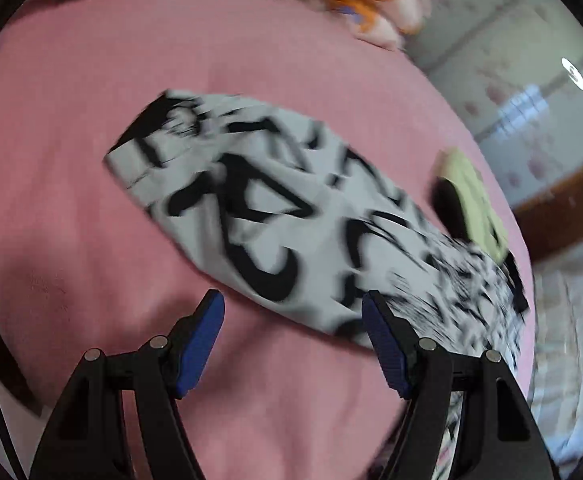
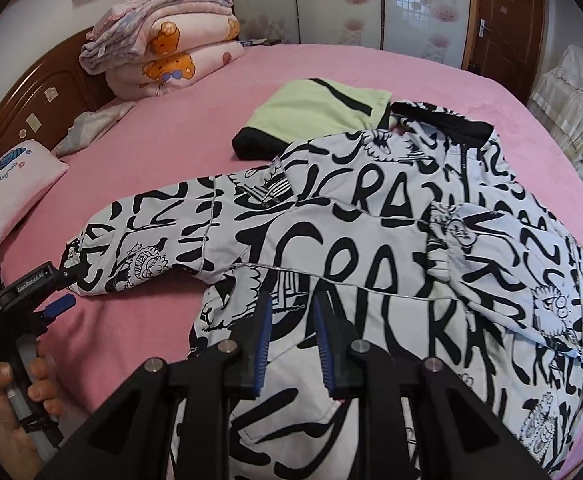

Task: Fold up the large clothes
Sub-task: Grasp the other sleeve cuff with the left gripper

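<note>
Your jacket (image 2: 391, 248) lies spread on the pink bed (image 2: 151, 152), one sleeve reaching left — the fold looks barely begun. Your left tool (image 1: 293, 342) hangs wide apart and empty near the sleeve cuff; your right tool (image 2: 291, 340), jaws narrowly apart, grips nothing over the hem. Next, take the cuff and carry that sleeve across the body. No containers here.
</note>
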Motion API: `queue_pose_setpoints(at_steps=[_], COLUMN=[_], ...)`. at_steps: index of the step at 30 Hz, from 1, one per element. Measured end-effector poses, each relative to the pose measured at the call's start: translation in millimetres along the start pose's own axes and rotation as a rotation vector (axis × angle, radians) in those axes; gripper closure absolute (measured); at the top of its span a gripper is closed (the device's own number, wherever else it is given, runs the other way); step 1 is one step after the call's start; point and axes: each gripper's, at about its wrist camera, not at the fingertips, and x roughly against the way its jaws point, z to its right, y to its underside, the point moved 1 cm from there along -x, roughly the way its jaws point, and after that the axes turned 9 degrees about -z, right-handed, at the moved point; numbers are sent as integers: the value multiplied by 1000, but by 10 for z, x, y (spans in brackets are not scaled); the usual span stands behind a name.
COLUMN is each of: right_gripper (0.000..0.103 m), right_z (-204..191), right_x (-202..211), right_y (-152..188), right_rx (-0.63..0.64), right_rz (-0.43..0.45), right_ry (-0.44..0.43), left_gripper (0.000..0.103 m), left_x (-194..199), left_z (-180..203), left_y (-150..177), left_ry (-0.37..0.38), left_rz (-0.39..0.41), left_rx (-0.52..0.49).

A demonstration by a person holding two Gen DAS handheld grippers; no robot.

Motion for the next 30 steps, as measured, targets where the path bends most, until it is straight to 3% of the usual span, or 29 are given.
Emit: queue_pose_setpoints(at_steps=[5, 11, 12, 14, 16, 18, 22, 30], right_gripper=[82, 82, 82, 82, 82, 82, 82, 82], right_z=[-39, -56, -53, -55, -40, -18, 76, 450], right_x=[-252, -438, -465, -504, -526, -524, -477, -235], right_y=[-50, -72, -65, -52, -27, -8, 21, 76], right_rx=[-3, -13, -16, -20, -19, -18, -35, -111], right_rz=[-49, -85, -92, -103, -113, -114, -110, -65], right_ry=[3, -2, -3, -7, -7, -5, -9, -9], left_gripper=[33, 34, 39, 75, 93, 96, 97, 98], left_x=[-304, -444, -463, -498, -505, -464, -166, 405], left_z=[-316, -366, -347, -320, -300, -249, 96, 1535], left_y=[-128, -291, -323, -397, -461, -486, -431, 136], left_ry=[-8, -17, -28, -67, -48, -48, -69, 25], left_rz=[-17, 46, 58, 62, 61, 67, 155, 262], left_rx=[130, 179, 177, 165, 160, 156, 53, -335])
